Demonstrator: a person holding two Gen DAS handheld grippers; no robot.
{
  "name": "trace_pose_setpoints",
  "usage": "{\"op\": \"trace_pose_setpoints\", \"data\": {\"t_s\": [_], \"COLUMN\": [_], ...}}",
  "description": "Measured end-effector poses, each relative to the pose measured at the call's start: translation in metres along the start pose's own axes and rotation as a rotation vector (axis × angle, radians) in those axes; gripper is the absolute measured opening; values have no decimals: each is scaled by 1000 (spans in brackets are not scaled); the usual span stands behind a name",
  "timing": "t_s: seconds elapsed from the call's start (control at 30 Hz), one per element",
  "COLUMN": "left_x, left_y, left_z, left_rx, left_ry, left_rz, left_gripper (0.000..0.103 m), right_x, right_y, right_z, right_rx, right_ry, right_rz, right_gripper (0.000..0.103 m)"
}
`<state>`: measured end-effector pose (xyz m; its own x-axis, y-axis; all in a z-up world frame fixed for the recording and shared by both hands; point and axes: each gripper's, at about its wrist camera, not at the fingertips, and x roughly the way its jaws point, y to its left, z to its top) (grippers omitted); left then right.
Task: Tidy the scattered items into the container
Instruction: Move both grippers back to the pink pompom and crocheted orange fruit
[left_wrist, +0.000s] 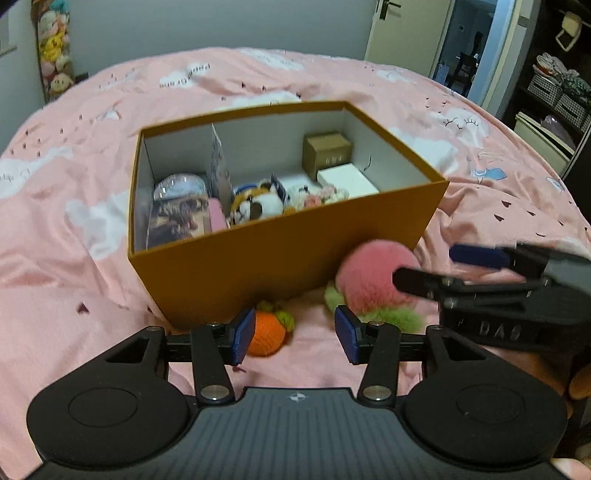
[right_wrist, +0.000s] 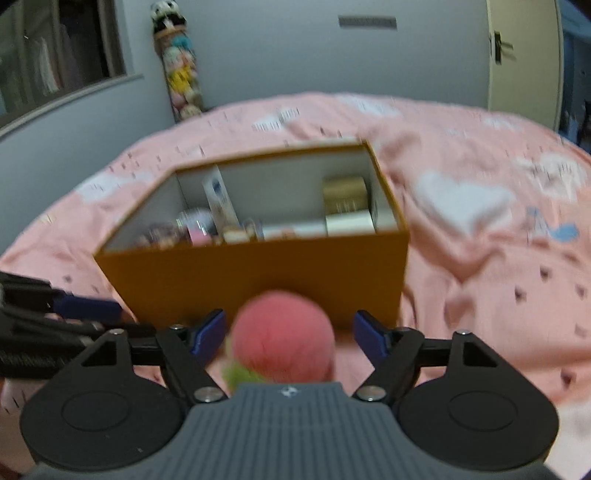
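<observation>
An open orange-brown box stands on the pink bedspread, holding several small items. In front of it lie a knitted orange fruit and a fluffy pink peach with green leaves. My left gripper is open just above the bedspread. The orange fruit sits beside its left pad, apart from the right one. My right gripper is open around the peach, with small gaps on both sides. It reaches in from the right in the left wrist view. The right wrist view also shows the box and my left gripper.
Inside the box are a gold carton, a white carton, a plush toy, a clear dome and a card. The bedspread spreads around it. Shelves with baskets stand at the right, and a tube of plush toys leans on the wall.
</observation>
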<state>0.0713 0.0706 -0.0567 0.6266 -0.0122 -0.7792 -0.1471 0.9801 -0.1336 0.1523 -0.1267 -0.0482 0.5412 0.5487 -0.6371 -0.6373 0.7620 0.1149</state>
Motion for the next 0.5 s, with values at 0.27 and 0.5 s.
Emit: {"op": "trace_pose_setpoints", "data": {"t_s": [0.27,0.5], "left_x": [20,40], "left_y": [10,21], "left_z": [-6,-6], "left_rx": [-58,-80], "left_ry": [49,94], "left_rz": [7,-11], "left_gripper": [56,56], "right_x": [24,44], "right_y": [1,1], "right_z": [-14,-15], "right_rx": [-4,-13], "right_ry": [84,136], "right_rz": [-17,-17], "right_gripper": [82,83]}}
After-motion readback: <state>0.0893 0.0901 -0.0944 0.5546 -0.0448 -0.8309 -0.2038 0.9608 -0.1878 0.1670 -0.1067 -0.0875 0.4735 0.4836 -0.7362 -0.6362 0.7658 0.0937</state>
